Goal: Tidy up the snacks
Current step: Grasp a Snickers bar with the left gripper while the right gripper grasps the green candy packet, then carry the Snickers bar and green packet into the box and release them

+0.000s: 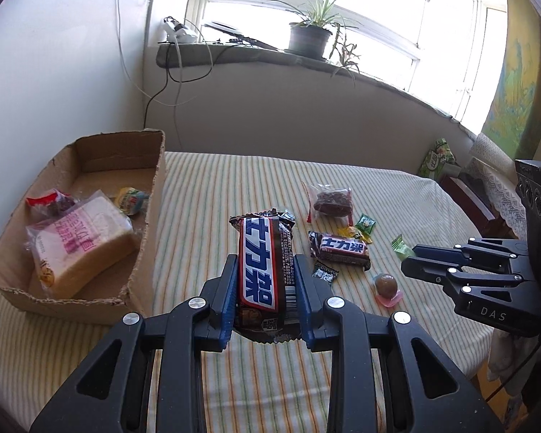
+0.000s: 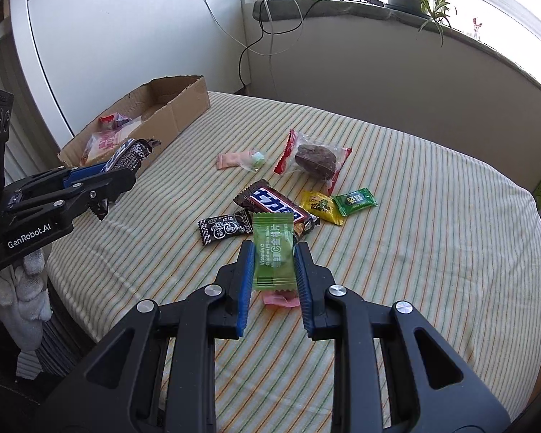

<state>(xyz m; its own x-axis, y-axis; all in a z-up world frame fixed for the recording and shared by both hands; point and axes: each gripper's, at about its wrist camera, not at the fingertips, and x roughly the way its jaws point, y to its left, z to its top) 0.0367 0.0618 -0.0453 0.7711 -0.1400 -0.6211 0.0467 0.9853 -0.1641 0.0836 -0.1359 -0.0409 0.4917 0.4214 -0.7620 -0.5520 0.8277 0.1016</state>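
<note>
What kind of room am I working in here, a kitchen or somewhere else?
Probably a lived-in room of a home, not clearly a kitchen: a table with a striped cloth, a windowsill with a potted plant and trailing cables, and a cardboard box holding snacks.

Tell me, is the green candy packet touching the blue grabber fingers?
Touching. The right wrist view shows the green candy packet pinched between the blue pads of the right gripper, both pads pressed against its edges, lifted clear of the striped tablecloth.
</note>
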